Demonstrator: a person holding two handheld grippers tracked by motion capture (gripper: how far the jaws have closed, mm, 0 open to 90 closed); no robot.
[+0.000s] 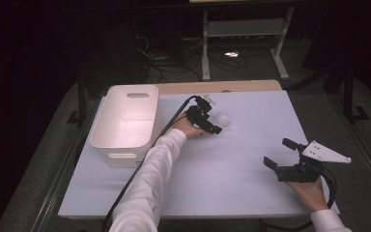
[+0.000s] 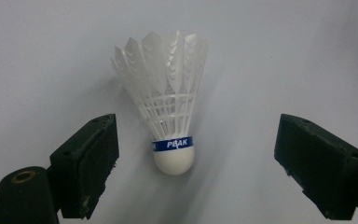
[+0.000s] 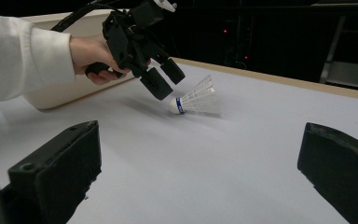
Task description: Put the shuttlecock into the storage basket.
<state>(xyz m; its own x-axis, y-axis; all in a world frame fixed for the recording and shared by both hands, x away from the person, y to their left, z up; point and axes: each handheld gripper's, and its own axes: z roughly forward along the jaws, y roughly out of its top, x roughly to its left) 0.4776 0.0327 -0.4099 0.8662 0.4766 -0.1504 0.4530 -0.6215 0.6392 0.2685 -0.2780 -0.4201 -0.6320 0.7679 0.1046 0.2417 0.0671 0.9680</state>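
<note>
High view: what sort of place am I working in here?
Likely a lab or test workspace, not a home: a plain white work table in a dark room, cables on the floor by a metal equipment stand, and just a white bin and a shuttlecock laid out.

One word can be read: "PEAK", in white capitals on the narrow blue band that circles the shuttlecock just above its white cork. In the left gripper view the band faces the camera squarely, though the second letter is partly smeared by glare, so "PEAK" is my best reading of it. In the right gripper view the same blue band shows on the shuttlecock, which lies on its side on the bench, but there the lettering is too small to make out.
</note>
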